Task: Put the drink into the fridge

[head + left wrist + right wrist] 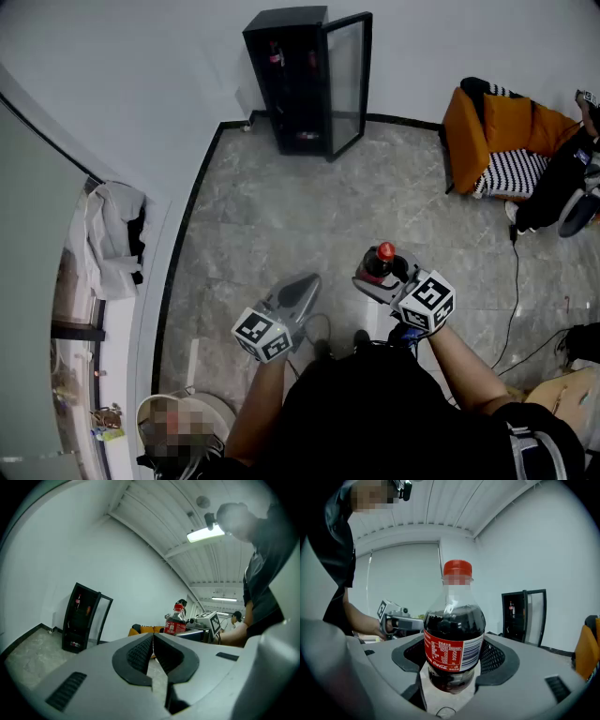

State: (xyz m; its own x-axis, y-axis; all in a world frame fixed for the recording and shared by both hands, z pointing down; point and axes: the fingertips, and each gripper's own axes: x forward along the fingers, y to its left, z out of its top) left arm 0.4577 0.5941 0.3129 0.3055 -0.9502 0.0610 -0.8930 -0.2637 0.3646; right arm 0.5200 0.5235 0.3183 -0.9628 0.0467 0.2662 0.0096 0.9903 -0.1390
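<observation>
Standing well across the floor, one black fridge (298,80) is seen with its glass door (348,82) open, presumably so that the drink can be set straight inside. Two grippers are counted. The left gripper (302,286) is closed on nothing, probably held in reserve. The right gripper (382,272) is clamped round one cola bottle (453,634), carried upright, cap uppermost, well apart from the fridge.

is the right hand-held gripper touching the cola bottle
Touching. The right gripper view shows both pads of the right hand-held gripper pressed against the cola bottle sides.
</observation>
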